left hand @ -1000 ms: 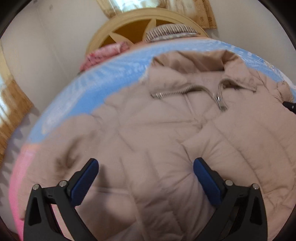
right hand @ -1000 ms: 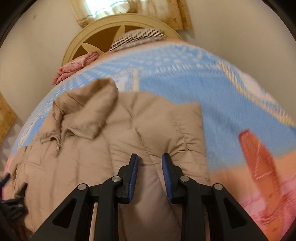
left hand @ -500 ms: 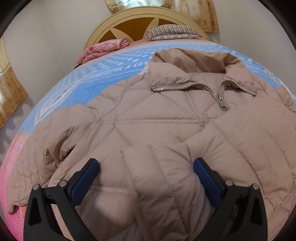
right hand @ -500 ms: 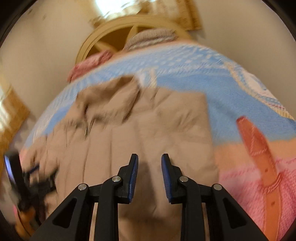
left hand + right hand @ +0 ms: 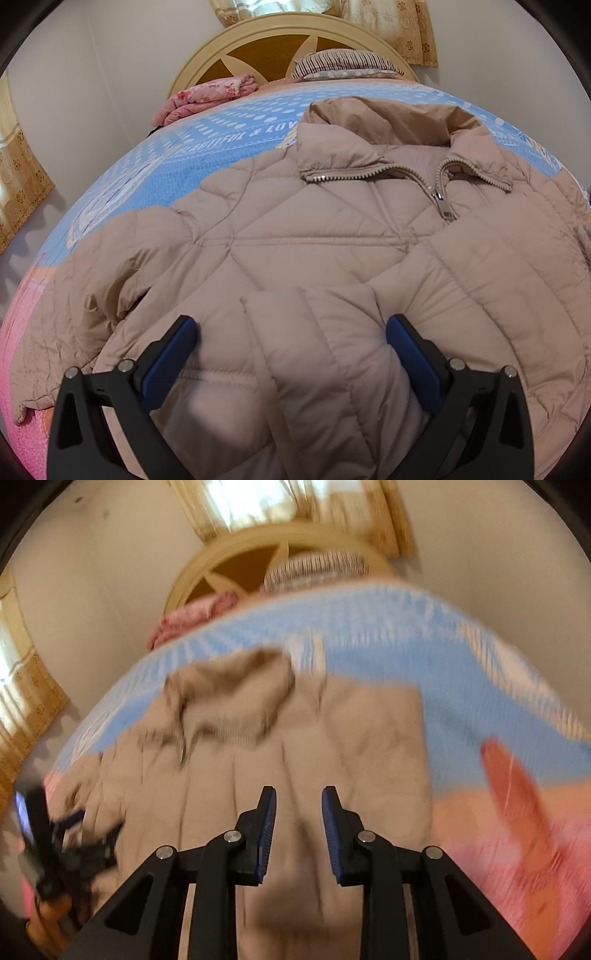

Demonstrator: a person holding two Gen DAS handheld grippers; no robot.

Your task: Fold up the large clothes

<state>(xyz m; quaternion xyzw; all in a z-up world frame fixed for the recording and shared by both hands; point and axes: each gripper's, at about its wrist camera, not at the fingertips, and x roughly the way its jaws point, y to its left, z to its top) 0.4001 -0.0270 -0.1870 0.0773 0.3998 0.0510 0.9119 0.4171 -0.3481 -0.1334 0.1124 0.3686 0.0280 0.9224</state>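
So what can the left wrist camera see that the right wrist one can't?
Left wrist only: the jacket's sharp metal zipper, the lettering on the blue bedspread, and the left tongs spread wide over a folded sleeve.

Right wrist only: the jacket's straight right edge, an orange shape on the bedspread, and the narrower right tongs.

Both: the beige jacket, headboard, striped pillow and pink blanket.

Matt quilted cloth jacket [image 5: 332, 236], metal zipper [image 5: 439, 192]

Pale walls [image 5: 92, 74], arched wooden headboard [image 5: 280, 48], gold patterned curtains [image 5: 388, 22].
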